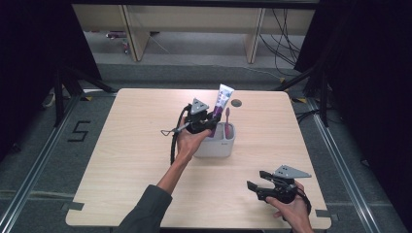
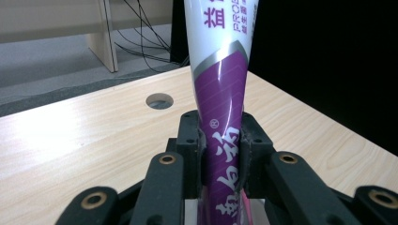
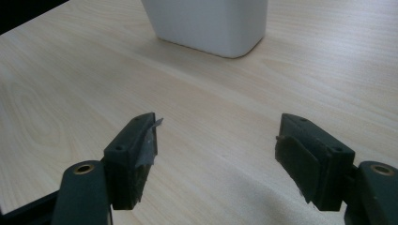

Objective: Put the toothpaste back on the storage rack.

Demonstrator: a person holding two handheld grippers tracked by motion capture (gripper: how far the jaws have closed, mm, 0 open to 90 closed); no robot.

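Note:
A white and purple toothpaste tube [image 1: 223, 100] stands upright in a white holder cup [image 1: 216, 146] near the middle of the table. My left gripper [image 1: 208, 118] is shut on the tube's lower purple part [image 2: 220, 140], just above the cup. A purple toothbrush [image 1: 227, 121] stands in the same cup, to the right of the tube. Near the table's front right edge, my right gripper [image 1: 256, 185] is open with nothing between its fingers [image 3: 136, 154]. It points toward the cup [image 3: 209, 26], well short of it.
The light wooden table [image 1: 136, 145] has a round cable hole [image 1: 236, 103] near its far edge, right of the tube. Behind the table are grey floor, wooden furniture legs and loose cables. Dark curtains stand on both sides.

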